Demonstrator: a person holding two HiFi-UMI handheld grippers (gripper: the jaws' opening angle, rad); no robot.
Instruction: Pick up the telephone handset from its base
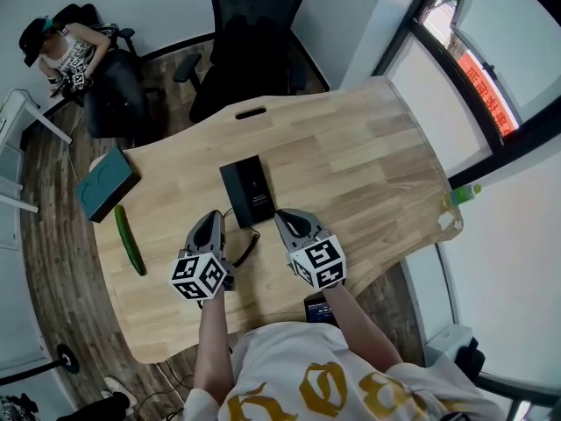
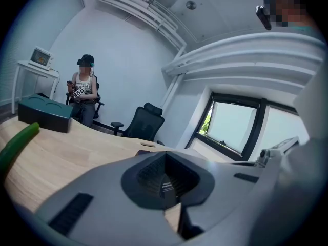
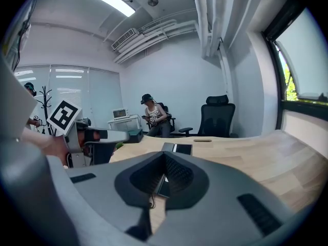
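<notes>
— Checking tools: left tool (image 1: 213, 217) and right tool (image 1: 282, 216) both closed, empty. Where is the telephone handset (image 1: 237, 196)?
— On its base (image 1: 259, 185), just ahead, between both tools. Hazard: cord (image 1: 250, 246) beside left tool may snag, dragging base across worktop (image 1: 368, 165).

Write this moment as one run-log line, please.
stage: before grasp | telephone handset: on base | left hand-held gripper: shut, empty | right hand-held gripper: shut, empty

On the table (image 1: 368, 165) the telephone (image 1: 248, 191) lies just ahead of and between my left gripper (image 1: 214, 218) and right gripper (image 1: 283, 217), a cucumber (image 1: 129, 239) and box (image 1: 105, 182) far left, a bottle (image 1: 462, 196) at the right edge, a chair (image 1: 250, 42) behind.
</notes>
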